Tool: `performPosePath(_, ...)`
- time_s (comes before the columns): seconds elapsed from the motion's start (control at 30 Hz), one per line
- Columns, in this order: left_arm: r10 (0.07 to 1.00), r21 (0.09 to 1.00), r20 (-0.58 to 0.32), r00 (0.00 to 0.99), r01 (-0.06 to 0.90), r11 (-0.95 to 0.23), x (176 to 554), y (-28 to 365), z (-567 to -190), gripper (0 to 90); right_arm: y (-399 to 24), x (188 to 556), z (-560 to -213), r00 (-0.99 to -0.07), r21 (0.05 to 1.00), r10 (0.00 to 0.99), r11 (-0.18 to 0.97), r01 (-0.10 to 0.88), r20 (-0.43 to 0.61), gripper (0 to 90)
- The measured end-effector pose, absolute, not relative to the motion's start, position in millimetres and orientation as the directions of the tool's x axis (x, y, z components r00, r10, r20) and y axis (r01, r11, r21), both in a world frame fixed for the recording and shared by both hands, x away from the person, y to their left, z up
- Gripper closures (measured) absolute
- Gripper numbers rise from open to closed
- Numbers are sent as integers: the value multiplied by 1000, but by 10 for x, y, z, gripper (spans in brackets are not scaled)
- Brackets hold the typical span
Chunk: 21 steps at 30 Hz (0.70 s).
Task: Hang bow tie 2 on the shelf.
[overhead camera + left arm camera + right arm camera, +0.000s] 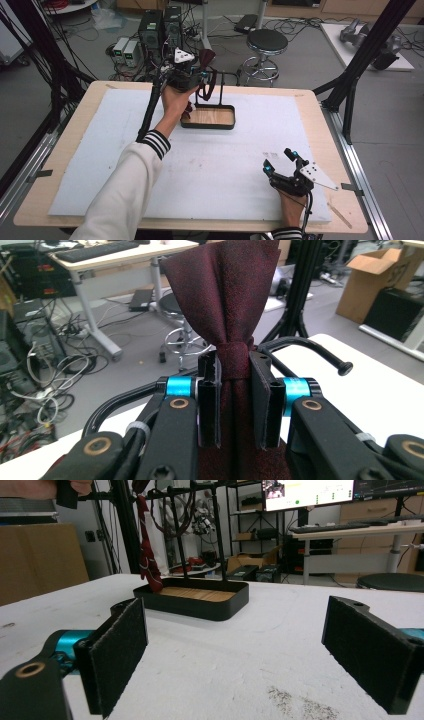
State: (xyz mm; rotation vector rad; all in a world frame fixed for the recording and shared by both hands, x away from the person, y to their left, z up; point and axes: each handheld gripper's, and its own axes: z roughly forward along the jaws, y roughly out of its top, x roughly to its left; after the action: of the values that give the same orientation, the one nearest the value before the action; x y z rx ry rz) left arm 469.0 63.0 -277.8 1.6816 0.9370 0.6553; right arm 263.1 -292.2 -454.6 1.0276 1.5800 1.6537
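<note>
Right gripper (pixel 279 161) rests low on the white foam mat (pixel 225 170), on the person's side of the tray stand (pixel 209 117) and well apart from it; jaws spread wide, nothing between them. From its own view the pads (pixel 117 655) frame bare mat, with the stand beyond.

Beyond that, the stand: black-rimmed wooden base, thin black uprights and a curved top rail (pixel 310 347).

Left gripper (pixel 200 76) is held up at the stand's far side, level with the rail. Jaws pinch a dark red necktie (pixel 230 315), bunched narrow between the pads (pixel 262 400); fabric fans out past them, the rest hanging toward the base (pixel 149 565).

Risks, as judged: silky cloth gripped only at a gather could slide out if tugged. Tie may land beside the rail instead of over it, or drape unevenly and slip off. Light stand could tip if the gripper knocks the rail.
</note>
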Motion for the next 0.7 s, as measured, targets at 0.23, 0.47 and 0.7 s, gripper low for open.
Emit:
performPosePath(0.23, 833, 954, -45, 551, 270, -127, 4716, 613, -2803, 760, -2921, 2633, -4547, -502, 993, 857, -93, 73, 117, 103)
performPosePath(0.47, 837, 950, -41, 546, 281, -136, 4740, 594, -2835, 759, -2919, 2628, -4546, -502, 993, 857, -93, 78, 119, 103)
performPosePath(0.7, 839, 948, -35, 543, 285, -145, 4752, 570, -2858, 756, -2923, 2630, -4546, -501, 992, 857, -97, 79, 123, 103)
